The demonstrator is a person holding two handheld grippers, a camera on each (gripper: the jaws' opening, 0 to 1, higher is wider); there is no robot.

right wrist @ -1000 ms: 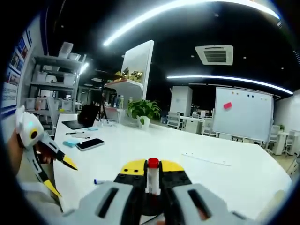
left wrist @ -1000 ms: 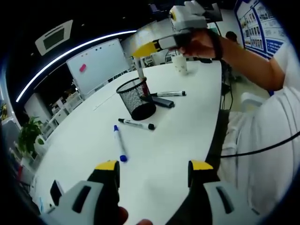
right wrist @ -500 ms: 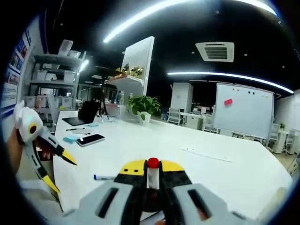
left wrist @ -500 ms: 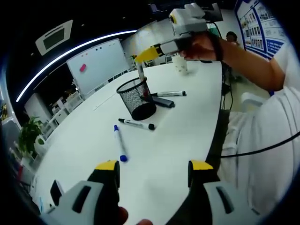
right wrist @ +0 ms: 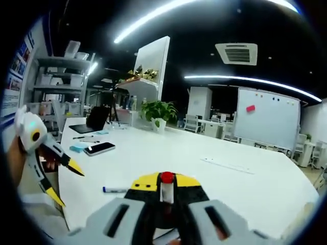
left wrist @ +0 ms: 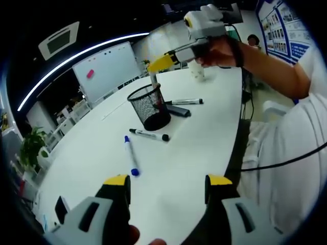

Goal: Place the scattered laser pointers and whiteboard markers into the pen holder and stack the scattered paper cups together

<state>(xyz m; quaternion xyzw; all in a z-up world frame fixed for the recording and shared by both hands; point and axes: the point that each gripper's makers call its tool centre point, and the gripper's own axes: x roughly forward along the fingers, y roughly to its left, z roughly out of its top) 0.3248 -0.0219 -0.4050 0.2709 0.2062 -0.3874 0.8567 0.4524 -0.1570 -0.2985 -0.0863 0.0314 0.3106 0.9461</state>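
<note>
My right gripper (right wrist: pixel 162 179) is shut on a red-capped whiteboard marker (right wrist: pixel 165 190). In the left gripper view that right gripper (left wrist: pixel 159 63) holds the marker (left wrist: pixel 153 80) upright over the black mesh pen holder (left wrist: pixel 149 108), its lower end at the holder's mouth. On the white table lie a blue marker (left wrist: pixel 130 155), a black marker (left wrist: pixel 149 135), another marker (left wrist: pixel 184 102) and a dark laser pointer (left wrist: pixel 177 110). A paper cup (left wrist: pixel 195 70) stands farther back. My left gripper (left wrist: pixel 168 182) is open and holds nothing; it appears at the left of the right gripper view (right wrist: pixel 57 177).
The white table (left wrist: pixel 199 148) ends at its edge on the right, beside the person's white sleeve (left wrist: pixel 291 168). A phone (right wrist: pixel 98 148), a laptop (right wrist: pixel 93 122) and a potted plant (right wrist: pixel 160 113) sit at the far end. The blue marker (right wrist: pixel 115 190) lies below.
The right gripper has shifted a little over the pen holder with the marker still in it. The left gripper has not moved.
</note>
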